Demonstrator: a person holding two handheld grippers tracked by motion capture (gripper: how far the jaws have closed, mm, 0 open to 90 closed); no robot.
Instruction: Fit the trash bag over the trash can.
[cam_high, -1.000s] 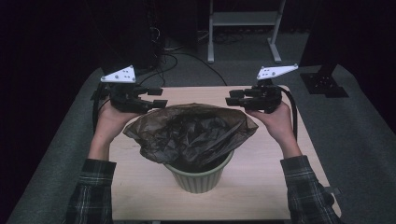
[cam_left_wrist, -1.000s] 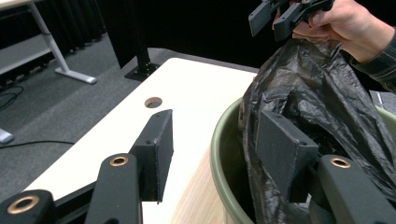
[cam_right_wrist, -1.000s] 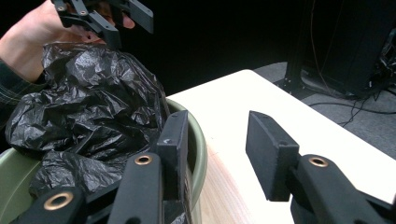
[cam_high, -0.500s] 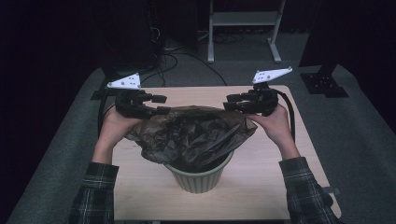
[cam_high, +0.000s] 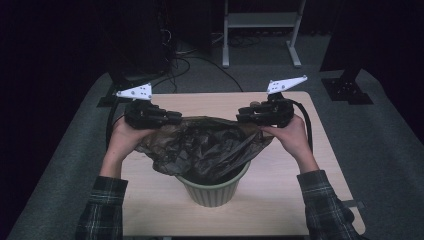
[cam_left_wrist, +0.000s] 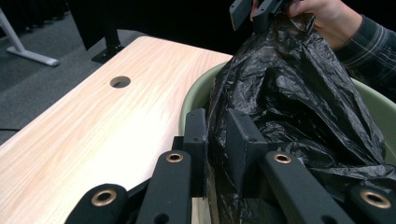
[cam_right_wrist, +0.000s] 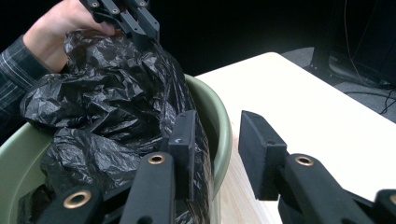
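Bag (cam_high: 207, 147) (black, crumpled) sits in the green bin (cam_high: 212, 190) on the worktop (cam_high: 160, 200). Left gripper (cam_left_wrist: 219, 140) has just closed its jaws on the bag's edge; right gripper (cam_right_wrist: 217, 149) jaws, also closing, stand apart astride the bag-covered rim.

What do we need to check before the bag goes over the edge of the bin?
1. Left gripper grips the black bin bag: ok. Its jaws have just been closing and pinch the film.
2. Right gripper grips the bag: not ok. Its jaws have just been closing but stand apart, one on each side of the rim of the green bin, and the outer one touches nothing.
3. Bag hangs down into the bin: ok.
4. Bin stands upright on the wooden table: ok.
5. Bag has no tears: cannot tell, as the film is too crumpled and dark.
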